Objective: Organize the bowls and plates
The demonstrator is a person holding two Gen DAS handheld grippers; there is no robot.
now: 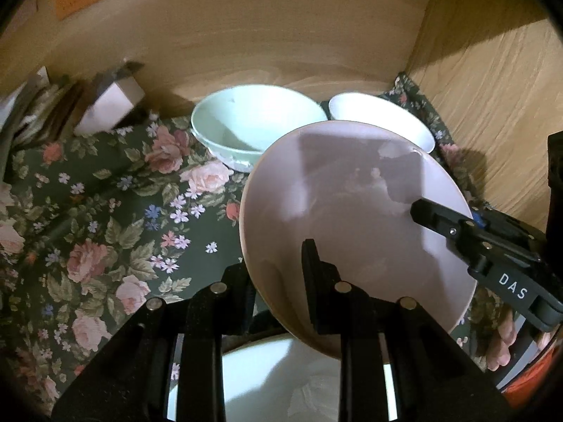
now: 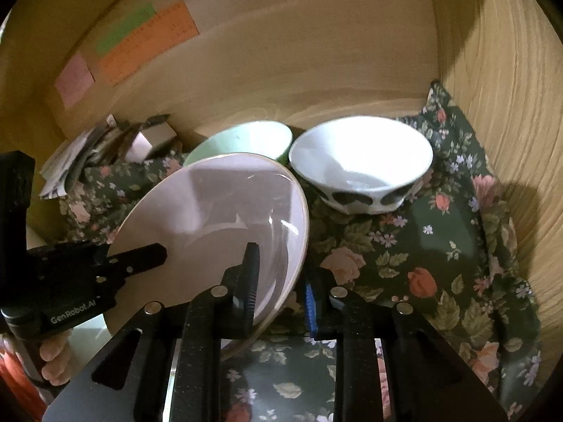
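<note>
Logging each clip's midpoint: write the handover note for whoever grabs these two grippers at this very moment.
Left gripper: shut on the pink plate at its near-left rim.
Right gripper: shut on the same plate's right rim; plate is tilted and lifted above the floral cloth.
Green bowl and white bowl sit side by side at the back by the wooden wall, not nested.
A white dish lies below the left gripper.
Left: set the plate down, group the bowls.
</note>
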